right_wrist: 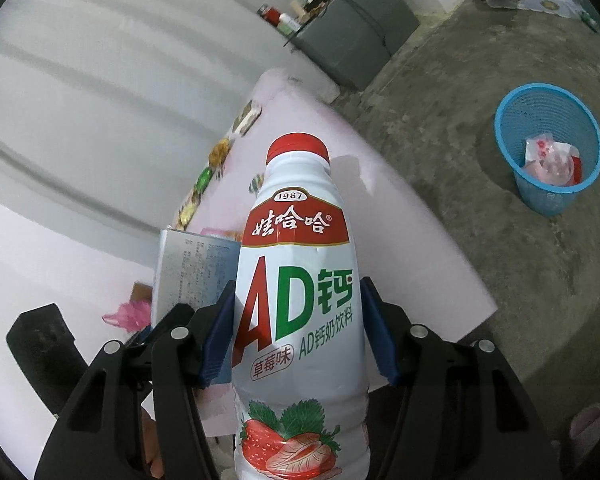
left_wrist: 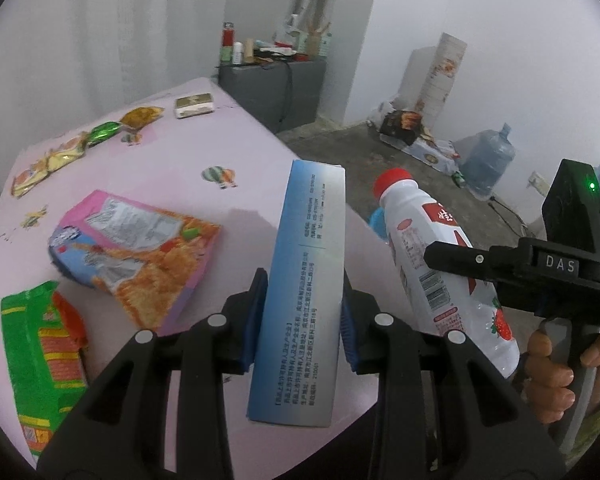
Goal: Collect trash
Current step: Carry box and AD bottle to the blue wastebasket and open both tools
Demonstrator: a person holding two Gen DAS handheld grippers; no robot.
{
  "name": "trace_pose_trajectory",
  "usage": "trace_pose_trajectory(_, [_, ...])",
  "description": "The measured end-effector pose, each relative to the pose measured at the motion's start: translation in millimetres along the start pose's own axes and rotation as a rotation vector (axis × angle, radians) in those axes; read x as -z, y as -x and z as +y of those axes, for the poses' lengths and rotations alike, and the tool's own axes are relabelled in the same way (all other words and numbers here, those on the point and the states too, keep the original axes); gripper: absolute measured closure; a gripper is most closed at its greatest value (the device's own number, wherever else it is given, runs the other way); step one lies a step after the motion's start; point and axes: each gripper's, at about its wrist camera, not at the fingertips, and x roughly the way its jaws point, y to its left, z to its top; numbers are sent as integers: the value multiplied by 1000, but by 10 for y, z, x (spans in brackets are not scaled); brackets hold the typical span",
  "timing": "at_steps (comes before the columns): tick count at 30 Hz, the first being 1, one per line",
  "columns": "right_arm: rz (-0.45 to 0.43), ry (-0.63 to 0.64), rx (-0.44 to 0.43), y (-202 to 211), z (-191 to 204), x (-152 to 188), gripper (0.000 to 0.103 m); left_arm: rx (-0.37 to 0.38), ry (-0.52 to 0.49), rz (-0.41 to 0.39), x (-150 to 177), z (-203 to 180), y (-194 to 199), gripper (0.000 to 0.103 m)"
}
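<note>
The left gripper [left_wrist: 302,320] is closed on a blue-and-grey carton [left_wrist: 300,296], its blue pads [left_wrist: 255,320] pressing both long sides; the carton stands nearly upright between them. Just to its right, the right gripper [right_wrist: 300,336] clamps a white drink bottle [right_wrist: 296,312] at the middle of its body — the bottle has a red cap, a red and green label and strawberries printed low on it. The two held things are close together but apart.

Under and ahead of both tools lies the pink table [left_wrist: 188,168]. Its near edge runs just below the left gripper, and its right edge passes diagonally behind the carton, so the bottle hangs about over this edge. Beyond the edge is bare concrete floor [right_wrist: 480,112] with much open room. Ahead and to the right of the right gripper a blue mesh basket [right_wrist: 556,200] stands on the floor, well apart from the table, with some pink-white wrapping inside.

Left of the left gripper a green packet [left_wrist: 44,344] lies at the near table edge, and a pink biscuit bag [left_wrist: 140,252] just ahead of it. Farther on, a row of small wrappers [left_wrist: 80,148] and a small box [left_wrist: 194,105] lie near the far edge. Behind the table there is a grey cabinet [left_wrist: 272,84] — and white walls.
</note>
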Motion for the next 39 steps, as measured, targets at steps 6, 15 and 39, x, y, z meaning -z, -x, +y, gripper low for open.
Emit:
trace_pose_trajectory(6, [-54,-63,-21,209,-304,-93,45,36,-40,26,-181,-297,-204,72])
trace_pose_trajectory(15, [-163,-190,-17,598,-961,-234,45,122,-135,89,-562,-989,-743,72])
trace_pose_trajectory(39, [-238,-587,140,415,-3064,-1408,43,281,-163,408,-1384,-2478,-3241,66])
